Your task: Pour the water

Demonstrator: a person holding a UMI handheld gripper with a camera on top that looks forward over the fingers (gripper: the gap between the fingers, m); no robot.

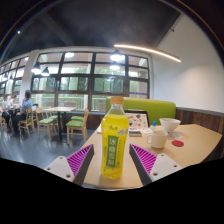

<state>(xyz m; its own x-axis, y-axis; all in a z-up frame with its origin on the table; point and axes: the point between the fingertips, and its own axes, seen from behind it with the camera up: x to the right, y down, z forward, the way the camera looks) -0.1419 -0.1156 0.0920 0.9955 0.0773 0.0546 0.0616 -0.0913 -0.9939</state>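
Note:
A clear plastic bottle (pixel 114 145) of yellow drink, with an orange cap and a green-yellow label, stands upright on the light wooden table (pixel 192 142). It is between the fingers of my gripper (pixel 112 152), which is open, with a small gap showing at each side of the bottle. The magenta pads (pixel 81 159) flank its lower half. A small white cup (pixel 158 138) sits beyond the right finger, and a second one (pixel 147 132) is just behind it.
A white bowl (pixel 169 125) and a red round item (pixel 178 143) lie further right on the table. An upright card or tablet (pixel 136 121) stands behind the bottle. Green bench seating (pixel 152 108), chairs (pixel 76 124) and large windows fill the room behind.

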